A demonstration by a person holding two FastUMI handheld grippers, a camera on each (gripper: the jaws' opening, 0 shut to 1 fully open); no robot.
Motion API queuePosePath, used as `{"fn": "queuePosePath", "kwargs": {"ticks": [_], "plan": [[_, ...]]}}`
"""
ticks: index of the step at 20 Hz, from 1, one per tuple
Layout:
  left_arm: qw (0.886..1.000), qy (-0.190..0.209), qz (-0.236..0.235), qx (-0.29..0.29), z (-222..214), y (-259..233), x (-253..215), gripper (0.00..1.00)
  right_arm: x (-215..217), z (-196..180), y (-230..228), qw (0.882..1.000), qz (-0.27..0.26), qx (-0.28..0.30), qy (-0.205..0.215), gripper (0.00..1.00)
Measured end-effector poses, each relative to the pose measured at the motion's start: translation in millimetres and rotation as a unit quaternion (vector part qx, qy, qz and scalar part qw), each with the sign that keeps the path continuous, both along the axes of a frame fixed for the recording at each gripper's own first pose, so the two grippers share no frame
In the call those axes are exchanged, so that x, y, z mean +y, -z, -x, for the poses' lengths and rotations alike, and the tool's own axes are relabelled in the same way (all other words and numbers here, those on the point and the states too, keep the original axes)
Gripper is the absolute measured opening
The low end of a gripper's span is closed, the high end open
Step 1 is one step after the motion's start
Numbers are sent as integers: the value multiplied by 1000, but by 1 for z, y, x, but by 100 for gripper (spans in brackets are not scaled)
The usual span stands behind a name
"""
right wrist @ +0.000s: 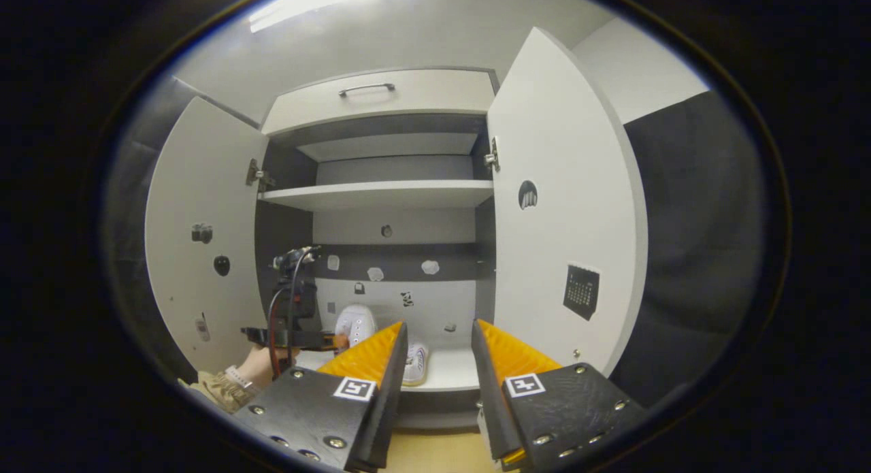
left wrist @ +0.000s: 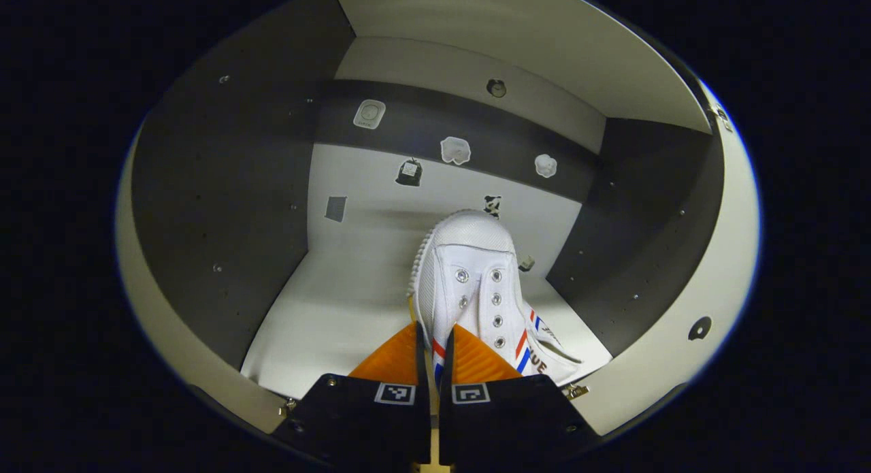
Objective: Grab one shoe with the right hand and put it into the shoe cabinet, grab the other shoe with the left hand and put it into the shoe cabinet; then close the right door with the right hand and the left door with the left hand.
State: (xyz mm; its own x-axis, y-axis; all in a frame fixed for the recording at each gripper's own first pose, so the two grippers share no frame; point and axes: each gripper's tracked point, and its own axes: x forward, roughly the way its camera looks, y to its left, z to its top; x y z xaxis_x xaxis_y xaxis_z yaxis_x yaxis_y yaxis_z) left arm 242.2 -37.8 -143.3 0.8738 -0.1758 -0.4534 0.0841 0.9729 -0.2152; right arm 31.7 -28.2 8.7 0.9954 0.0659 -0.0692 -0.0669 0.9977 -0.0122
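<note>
Cabinet (left wrist: 224, 187) interior, left hand-held gripper (left wrist: 435, 344) pinching shoe (left wrist: 476, 289)

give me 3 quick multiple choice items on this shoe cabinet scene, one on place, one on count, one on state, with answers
1. Where is the white shoe held by the left gripper?
A. on the floor outside
B. over the cabinet's bottom shelf
C. on the upper shelf

2. How many cabinet doors are open?
A. none
B. one
C. two

3. How is the right gripper?
A. open, holding nothing
B. shut on a shoe
C. shut on a door handle

Answers: 1 B, the shoe is inside the lower compartment. 2 C, the left door and right door both stand swung out. 3 A, its fingers are spread with nothing between them.
</note>
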Motion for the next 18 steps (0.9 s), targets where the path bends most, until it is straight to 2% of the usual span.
{"fn": "queuePosePath", "kwargs": {"ticks": [1,4,5,6,13,16,18], "plan": [[1000,-2,-4,3,-7,3,1,5,-1,0,2,1000,-5,1,0,51],[1000,3,2,17,-23,16,-1,5,-6,1,5,1000,-16,3,5,51],[1000,6,-1,24,-27,22,-1,5,-7,1,5,1000,-19,4,7,51],[999,7,-6,31,-30,28,-1,5,-7,3,5,1000,-22,4,6,55],[995,18,-31,88,-46,75,-9,5,-15,10,6,1000,-27,6,13,55],[996,15,-33,80,-49,76,-9,5,-18,15,9,999,-28,8,15,55],[996,19,-34,76,-46,75,-10,10,-21,20,10,999,-32,7,15,55]]}}
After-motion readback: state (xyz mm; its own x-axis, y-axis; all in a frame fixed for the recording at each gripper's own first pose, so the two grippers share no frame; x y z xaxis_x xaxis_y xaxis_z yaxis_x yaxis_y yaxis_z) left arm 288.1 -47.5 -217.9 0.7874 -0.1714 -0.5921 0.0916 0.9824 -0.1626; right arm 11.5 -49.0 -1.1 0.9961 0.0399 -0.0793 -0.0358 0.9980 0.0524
